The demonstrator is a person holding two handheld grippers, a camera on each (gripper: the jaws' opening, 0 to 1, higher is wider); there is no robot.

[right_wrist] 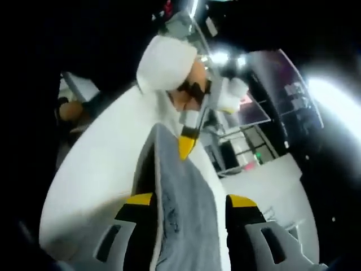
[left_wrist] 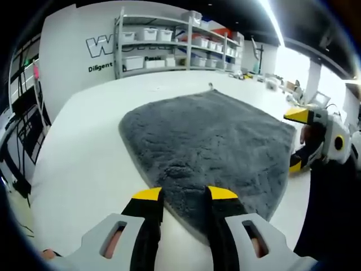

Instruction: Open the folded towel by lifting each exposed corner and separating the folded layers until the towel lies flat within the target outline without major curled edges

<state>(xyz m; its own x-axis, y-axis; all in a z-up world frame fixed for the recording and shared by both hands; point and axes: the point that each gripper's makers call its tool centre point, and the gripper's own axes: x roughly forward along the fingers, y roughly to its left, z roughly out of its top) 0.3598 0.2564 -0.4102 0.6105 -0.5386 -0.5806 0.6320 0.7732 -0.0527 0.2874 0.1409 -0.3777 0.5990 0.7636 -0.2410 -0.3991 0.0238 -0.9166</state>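
Note:
A grey fluffy towel [left_wrist: 208, 141] lies spread on the white table [left_wrist: 84, 152], its surface slightly rumpled near me. My left gripper [left_wrist: 185, 195] is open at the towel's near edge, the yellow-tipped jaws standing either side of the pile. At the towel's right edge, my right gripper [left_wrist: 296, 141] is open and rolled sideways, one jaw above the edge and one below. In the right gripper view, the towel [right_wrist: 186, 220] runs edge-on between the wide-apart jaws of the right gripper [right_wrist: 190, 200], and a yellow tip of the left gripper [right_wrist: 186, 147] shows beyond it.
Metal shelves with white bins [left_wrist: 169, 45] stand against the lettered back wall. Small items [left_wrist: 271, 82] sit on the table's far right. Bare white table surrounds the towel on the left and far sides. A person's white-clad arm [right_wrist: 166, 62] shows beyond the table.

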